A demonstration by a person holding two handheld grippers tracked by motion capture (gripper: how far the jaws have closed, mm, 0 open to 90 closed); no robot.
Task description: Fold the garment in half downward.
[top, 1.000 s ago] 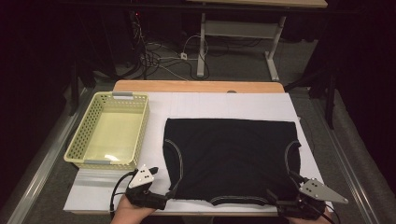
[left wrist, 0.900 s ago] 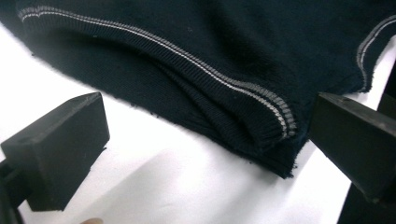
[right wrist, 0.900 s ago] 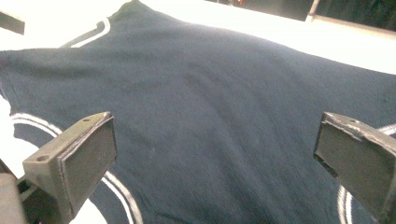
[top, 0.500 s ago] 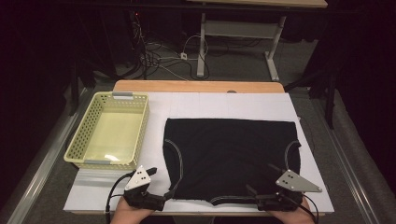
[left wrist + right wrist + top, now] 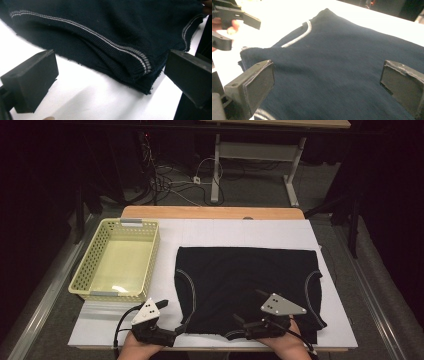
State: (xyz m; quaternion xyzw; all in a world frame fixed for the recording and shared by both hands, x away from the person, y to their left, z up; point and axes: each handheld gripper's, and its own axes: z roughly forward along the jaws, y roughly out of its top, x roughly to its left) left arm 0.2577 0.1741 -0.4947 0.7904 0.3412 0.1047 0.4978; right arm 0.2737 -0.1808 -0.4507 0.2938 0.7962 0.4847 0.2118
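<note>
The black garment (image 5: 247, 287) lies flat on the white counter (image 5: 240, 232) beside the yellow basket (image 5: 117, 260), and with the left tool (image 5: 110, 72) and right tool (image 5: 327, 82) both gaping empty, a shallow bite could catch one layer only.
</note>
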